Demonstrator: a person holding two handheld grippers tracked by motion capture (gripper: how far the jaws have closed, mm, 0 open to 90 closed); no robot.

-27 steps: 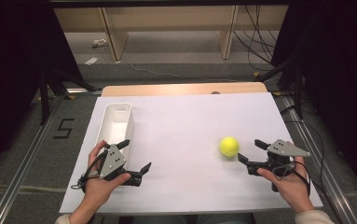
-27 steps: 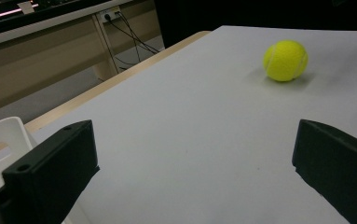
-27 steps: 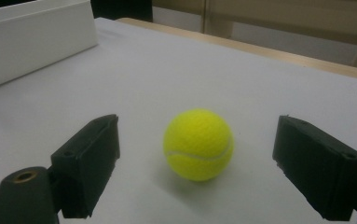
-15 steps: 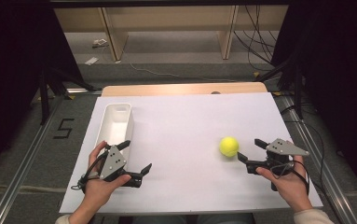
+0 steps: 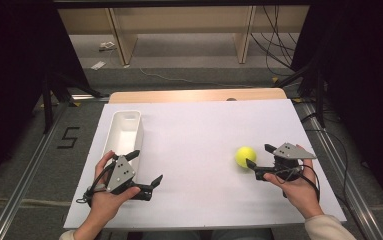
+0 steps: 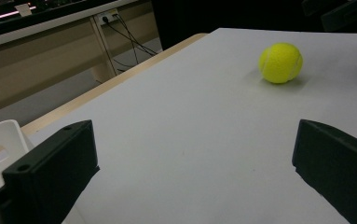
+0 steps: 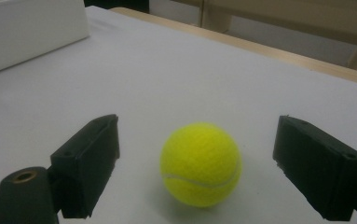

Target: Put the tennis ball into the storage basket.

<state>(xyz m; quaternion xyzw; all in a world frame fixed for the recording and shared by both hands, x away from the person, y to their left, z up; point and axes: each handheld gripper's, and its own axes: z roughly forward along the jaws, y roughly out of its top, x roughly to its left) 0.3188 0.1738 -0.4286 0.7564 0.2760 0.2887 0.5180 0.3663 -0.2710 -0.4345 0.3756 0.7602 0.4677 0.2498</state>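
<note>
A table (image 5: 199,95) with a pale wooden top fills the middle of the high view, its wood showing as a strip along the far edge. A large white sheet (image 5: 199,150) covers almost all of it. On the sheet, at centre left of the frame, lies a long white tray (image 5: 113,131), set lengthwise. At centre right rests a yellow tennis ball (image 5: 245,156), well apart from the tray.
</note>
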